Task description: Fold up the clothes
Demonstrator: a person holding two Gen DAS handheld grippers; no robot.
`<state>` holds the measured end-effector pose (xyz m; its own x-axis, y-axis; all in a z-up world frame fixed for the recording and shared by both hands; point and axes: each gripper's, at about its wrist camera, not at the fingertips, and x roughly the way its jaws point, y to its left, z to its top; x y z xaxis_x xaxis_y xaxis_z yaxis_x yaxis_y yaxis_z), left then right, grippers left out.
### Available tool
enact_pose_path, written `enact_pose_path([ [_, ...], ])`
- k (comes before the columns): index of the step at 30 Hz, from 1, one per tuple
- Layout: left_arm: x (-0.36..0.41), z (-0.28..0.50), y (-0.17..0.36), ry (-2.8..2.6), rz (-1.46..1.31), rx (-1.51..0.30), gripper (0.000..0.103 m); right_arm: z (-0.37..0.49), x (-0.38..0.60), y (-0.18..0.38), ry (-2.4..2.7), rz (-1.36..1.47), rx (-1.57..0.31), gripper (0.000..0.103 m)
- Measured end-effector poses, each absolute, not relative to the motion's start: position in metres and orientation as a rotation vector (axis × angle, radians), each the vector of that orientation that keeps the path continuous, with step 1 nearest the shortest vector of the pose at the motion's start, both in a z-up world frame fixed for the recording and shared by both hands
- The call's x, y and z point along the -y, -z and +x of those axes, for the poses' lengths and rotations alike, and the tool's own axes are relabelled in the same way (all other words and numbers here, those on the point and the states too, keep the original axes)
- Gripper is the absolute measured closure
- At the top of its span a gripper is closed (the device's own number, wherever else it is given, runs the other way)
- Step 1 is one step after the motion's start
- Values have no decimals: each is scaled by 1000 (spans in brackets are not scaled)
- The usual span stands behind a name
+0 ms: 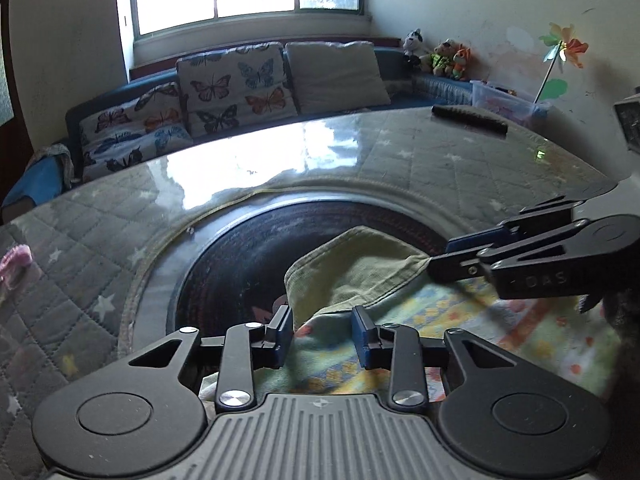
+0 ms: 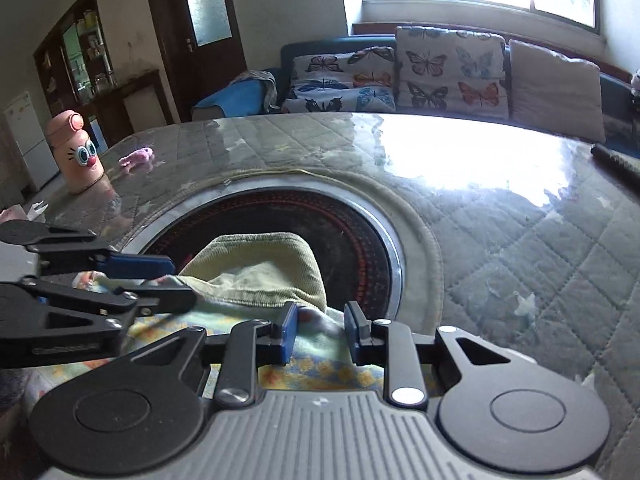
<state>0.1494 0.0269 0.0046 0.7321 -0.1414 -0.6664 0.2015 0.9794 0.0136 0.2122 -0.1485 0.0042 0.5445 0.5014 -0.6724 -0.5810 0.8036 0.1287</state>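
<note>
**A:** Where is the garment, and why are the tools placed this way?

**B:** The garment [image 1: 360, 264] lies on the glass-topped table [image 1: 460, 160], partly over the table's dark round centre [image 1: 232, 264]. The left gripper [image 1: 322, 332] hovers over its near edge with fingers apart, gripping nothing. The right gripper [image 2: 320, 330] is likewise spread, empty, over the cloth. Seen from the left wrist, one of its fingertips [image 1: 440, 270] reaches a corner of the green layer; whether it touches is unclear. They seem poised to take two edges for a fold.

**A:** How does the cloth look?

**B:** Soft and small. A pale olive-green layer is turned over a brightly printed side [image 1: 460, 320] of yellow, orange and blue. It is rumpled, not yet flat.
</note>
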Motion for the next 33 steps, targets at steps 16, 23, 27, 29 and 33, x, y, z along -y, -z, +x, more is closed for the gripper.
enact_pose_path([
  [16,-26,152,-5,181,83,-735,68,151,122,-17,-855,-276,-695,78],
  [23,-23,145,-9,162,98,-717,67,109,128,-17,-904,-309,-692,77],
  [27,-18,120,-16,174,112,-677,68,85,139,-18,-921,-293,-701,74],
  [29,-14,106,-20,187,117,-654,68,76,143,-18,-925,-286,-702,69],
  [33,-8,77,-26,211,129,-610,68,65,154,-23,-911,-231,-688,67],
])
